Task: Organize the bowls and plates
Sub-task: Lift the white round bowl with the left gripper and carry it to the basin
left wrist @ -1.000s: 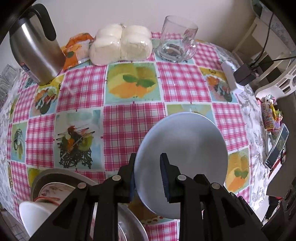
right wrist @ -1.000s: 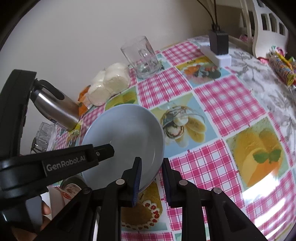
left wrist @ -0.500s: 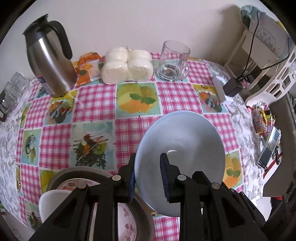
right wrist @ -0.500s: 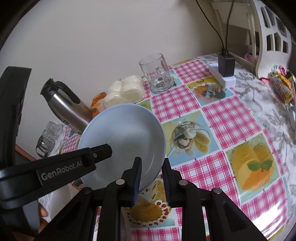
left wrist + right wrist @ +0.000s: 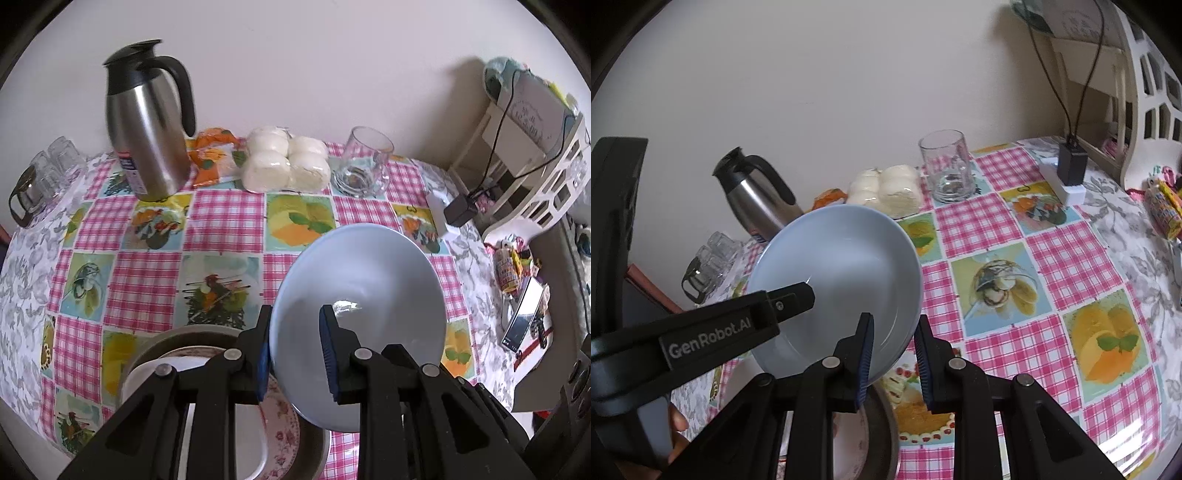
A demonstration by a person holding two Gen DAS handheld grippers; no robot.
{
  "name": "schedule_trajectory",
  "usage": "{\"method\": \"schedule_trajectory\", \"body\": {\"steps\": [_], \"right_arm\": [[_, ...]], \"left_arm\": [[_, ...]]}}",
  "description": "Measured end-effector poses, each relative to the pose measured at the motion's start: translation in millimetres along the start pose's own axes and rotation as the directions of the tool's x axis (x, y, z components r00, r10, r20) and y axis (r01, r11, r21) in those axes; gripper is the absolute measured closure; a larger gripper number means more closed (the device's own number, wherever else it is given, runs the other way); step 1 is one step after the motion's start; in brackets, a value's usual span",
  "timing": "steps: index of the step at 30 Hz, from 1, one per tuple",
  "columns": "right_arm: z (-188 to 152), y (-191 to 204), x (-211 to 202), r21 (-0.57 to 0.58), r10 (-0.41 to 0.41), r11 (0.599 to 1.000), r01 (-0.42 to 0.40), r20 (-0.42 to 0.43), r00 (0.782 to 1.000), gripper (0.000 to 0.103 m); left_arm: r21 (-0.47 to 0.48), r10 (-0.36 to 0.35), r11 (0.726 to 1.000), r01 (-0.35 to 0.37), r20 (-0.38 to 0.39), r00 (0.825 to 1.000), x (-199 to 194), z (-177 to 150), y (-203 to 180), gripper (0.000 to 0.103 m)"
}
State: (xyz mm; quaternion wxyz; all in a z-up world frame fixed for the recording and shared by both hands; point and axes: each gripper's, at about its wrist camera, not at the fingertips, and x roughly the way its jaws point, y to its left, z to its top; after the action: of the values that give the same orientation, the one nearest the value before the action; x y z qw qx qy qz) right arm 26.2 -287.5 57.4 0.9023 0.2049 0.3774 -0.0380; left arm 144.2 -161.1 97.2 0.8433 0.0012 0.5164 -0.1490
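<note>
Two grippers are pinching one pale blue bowl (image 5: 358, 295) above the checked tablecloth (image 5: 221, 218): the left gripper (image 5: 295, 345) is clamping its near rim, the right gripper (image 5: 894, 354) its opposite edge. Below it, stacked plates (image 5: 280, 421) are sitting on the table.

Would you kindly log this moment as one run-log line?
left gripper: shut on blue bowl rim | right gripper: shut on opposite rim | bowl: lifted, tilted, above plate stack

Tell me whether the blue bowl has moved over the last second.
Yes. The blue bowl, clamped by both the left gripper and the right gripper, has risen: the steel kettle and tablecloth now sit farther below and smaller.
</note>
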Motion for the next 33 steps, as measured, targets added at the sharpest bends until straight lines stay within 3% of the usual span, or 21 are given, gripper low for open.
{"method": "schedule_trajectory", "body": {"steps": [17,33], "right_arm": [[-15,53,-4,-0.106,0.034,0.994,-0.036,-0.016,0.999,0.079],[-34,93,-8,-0.182,0.058,0.981,-0.065,-0.044,0.997,0.079]], "left_arm": [[-0.128,-0.029,0.991,0.038,0.068,0.997,-30,-26,60,0.078],[-0.192,-0.05,0.979,0.075,0.132,0.99,-54,-52,100,0.078]]}}
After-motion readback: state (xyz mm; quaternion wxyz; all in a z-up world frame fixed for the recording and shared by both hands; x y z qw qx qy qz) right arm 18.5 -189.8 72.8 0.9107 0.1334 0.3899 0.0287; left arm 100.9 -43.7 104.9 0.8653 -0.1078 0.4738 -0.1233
